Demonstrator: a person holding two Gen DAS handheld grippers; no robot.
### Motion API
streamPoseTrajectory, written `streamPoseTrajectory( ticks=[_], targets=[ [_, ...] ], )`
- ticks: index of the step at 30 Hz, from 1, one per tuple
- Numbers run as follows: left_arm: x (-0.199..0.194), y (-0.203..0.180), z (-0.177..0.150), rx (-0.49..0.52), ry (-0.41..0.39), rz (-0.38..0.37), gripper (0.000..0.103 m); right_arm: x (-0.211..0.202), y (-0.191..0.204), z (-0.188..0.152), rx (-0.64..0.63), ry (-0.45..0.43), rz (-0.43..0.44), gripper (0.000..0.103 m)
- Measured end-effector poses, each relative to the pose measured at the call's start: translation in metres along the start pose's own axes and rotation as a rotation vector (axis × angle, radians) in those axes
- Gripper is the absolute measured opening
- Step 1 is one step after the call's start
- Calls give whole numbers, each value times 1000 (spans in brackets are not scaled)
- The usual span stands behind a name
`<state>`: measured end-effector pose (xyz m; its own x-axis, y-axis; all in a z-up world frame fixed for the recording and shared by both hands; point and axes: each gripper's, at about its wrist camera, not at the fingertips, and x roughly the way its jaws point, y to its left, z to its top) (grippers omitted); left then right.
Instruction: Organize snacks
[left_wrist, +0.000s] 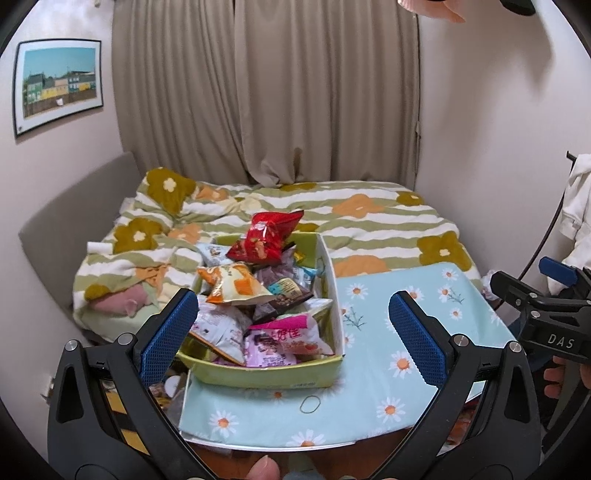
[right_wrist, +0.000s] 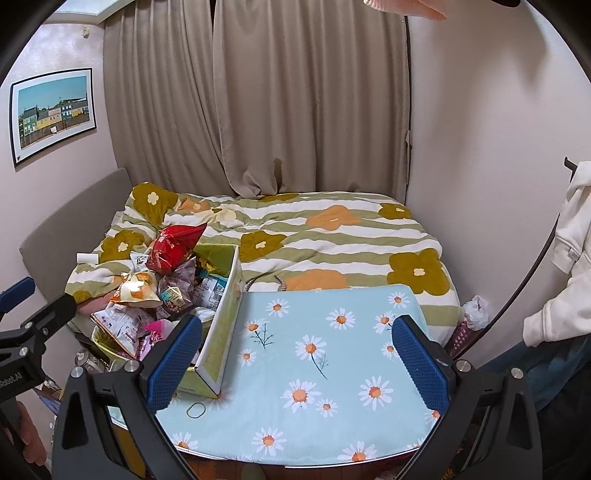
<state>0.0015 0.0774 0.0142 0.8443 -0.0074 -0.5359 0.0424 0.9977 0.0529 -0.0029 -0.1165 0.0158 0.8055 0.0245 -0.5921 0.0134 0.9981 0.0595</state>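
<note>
Many snack packets fill the green box (left_wrist: 258, 374) at the tabletop's (right_wrist: 332, 435) left edge, a red bag (left_wrist: 264, 240) topping the heap. Both the left claw (left_wrist: 291, 339) and right claw (right_wrist: 299, 363) hang wide open, empty. A rubber band (right_wrist: 195, 410) lies just beside the box; a bed (right_wrist: 332, 236) stands behind.

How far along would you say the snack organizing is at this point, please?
Barely begun. Done: nothing visibly sorted; the snack packets lie heaped in the green box, the red bag on top. In hand: nothing; the left hand-held gripper and right hand-held gripper are open. Left: all the sorting; the daisy cloth holds only a rubber band.
</note>
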Motion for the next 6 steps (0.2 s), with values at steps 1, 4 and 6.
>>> streamPoseTrajectory(
  ticks=[1, 4, 6],
  targets=[
    [-1, 1, -1, -4, 0, -3, 103, -1, 0, -1, -1, -1, 3, 102],
    [-5, 2, -4, -22, 1, -11, 103, -4, -2, -4, -7, -5, 11, 102],
    [-8, 1, -5, -27, -2, -2, 103, -7, -2, -6, -9, -4, 17, 102]
  ],
)
